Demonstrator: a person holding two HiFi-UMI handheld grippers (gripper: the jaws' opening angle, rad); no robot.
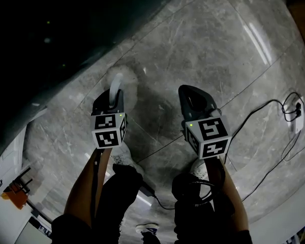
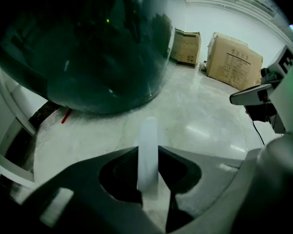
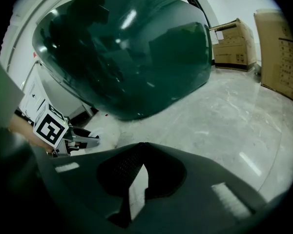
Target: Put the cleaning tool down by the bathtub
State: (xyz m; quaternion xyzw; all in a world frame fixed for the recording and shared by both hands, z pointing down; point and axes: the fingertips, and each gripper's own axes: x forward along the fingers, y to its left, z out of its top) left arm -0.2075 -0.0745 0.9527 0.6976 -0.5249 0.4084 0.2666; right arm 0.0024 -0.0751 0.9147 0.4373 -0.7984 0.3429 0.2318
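Grey veined stone floor (image 1: 208, 44) fills the room, glossy enough to throw back the ceiling lights. Across it sits the dark green bathtub (image 1: 51, 29), rounded and shiny, by far the biggest thing here. Beyond the bathtub's far end, against the white wall, stand brown cardboard boxes (image 2: 234, 62).

On the open floor beside the bathtub stands a person in dark trousers, forearms stretched out, with a gripper in each hand.

The left gripper (image 1: 114, 94) is the one closer to the bathtub, and its jaws are clamped on the pale handle (image 2: 147, 155) of the cleaning tool (image 1: 124, 80). The handle rises straight between the two jaws. The tool's round, whitish, fluffy head is down at the floor just beside the bathtub's lower edge. From where I look I cannot tell whether it rests on the stone or hangs just above it.

The right gripper (image 1: 190, 91) is farther from the bathtub, alongside the left one but apart from it. Its jaw tips are pressed together with nothing between them.

Well away from the bathtub, a thin black cable (image 1: 259, 116) snakes over the floor to a small white plug block (image 1: 296, 117).
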